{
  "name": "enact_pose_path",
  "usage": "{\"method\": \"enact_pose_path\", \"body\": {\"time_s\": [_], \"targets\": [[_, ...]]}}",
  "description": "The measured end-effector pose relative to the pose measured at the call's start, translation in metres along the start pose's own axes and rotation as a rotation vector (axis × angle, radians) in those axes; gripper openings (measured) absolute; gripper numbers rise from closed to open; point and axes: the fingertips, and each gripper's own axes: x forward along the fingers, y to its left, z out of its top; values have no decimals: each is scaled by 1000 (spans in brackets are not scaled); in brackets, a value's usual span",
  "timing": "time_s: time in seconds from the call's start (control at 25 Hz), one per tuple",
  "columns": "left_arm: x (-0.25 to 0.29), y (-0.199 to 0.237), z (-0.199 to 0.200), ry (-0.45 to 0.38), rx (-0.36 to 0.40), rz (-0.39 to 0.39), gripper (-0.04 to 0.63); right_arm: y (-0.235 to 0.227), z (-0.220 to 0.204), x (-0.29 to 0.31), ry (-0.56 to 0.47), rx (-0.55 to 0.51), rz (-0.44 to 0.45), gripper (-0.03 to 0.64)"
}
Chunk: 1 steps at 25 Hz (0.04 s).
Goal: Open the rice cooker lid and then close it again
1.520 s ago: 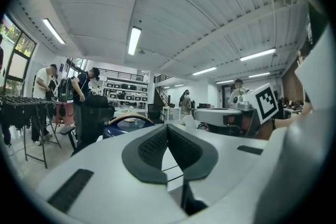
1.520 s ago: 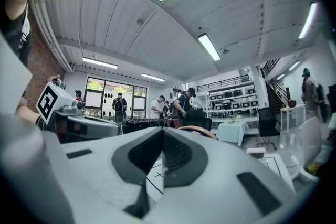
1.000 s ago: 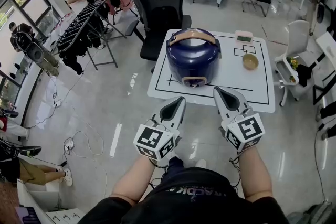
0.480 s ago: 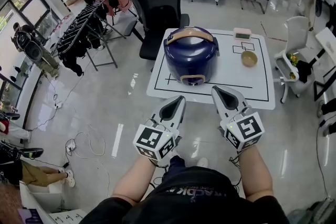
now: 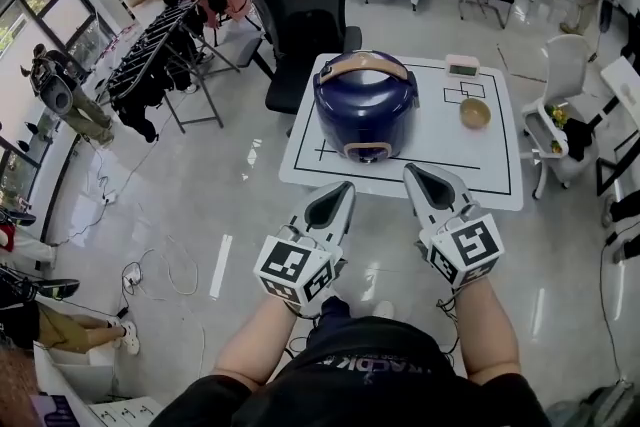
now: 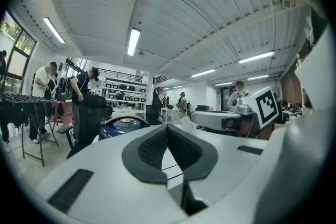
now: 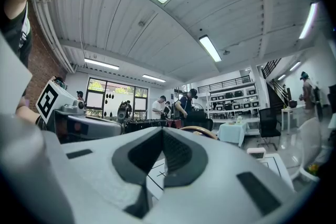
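A dark blue round rice cooker (image 5: pixel 365 105) with a light brown handle across its lid sits on a white square tabletop (image 5: pixel 440 155) that has black lines drawn on it. The lid is down and shut. The cooker stands on the left half of the tabletop, with its front button facing the person.

A small brown bowl (image 5: pixel 475 112) sits to the right of the cooker, well apart from it. A little pale box (image 5: pixel 462 65) lies at the far edge, behind the bowl. A black office chair (image 5: pixel 310 5) stands behind the tabletop.

The person holds both arms out in front of the near edge of the tabletop. The left claw (image 5: pixel 345 186) is pressed shut, its two dark pads meeting, and there is nothing in it. The right claw (image 5: pixel 413 171) is shut tight too and holds nothing. Both claws point toward the cooker but do not touch it. They are side by side, a little apart from each other.

In the left gripper view, the blue top of the cooker shows just past the closed claw.
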Motion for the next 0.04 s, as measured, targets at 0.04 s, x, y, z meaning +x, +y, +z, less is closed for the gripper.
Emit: {"method": "enact_pose_path", "body": {"time_s": [0.04], "targets": [[0,0,1,0,0,-1,3,0,0,0,1,-1,0,0]]}}
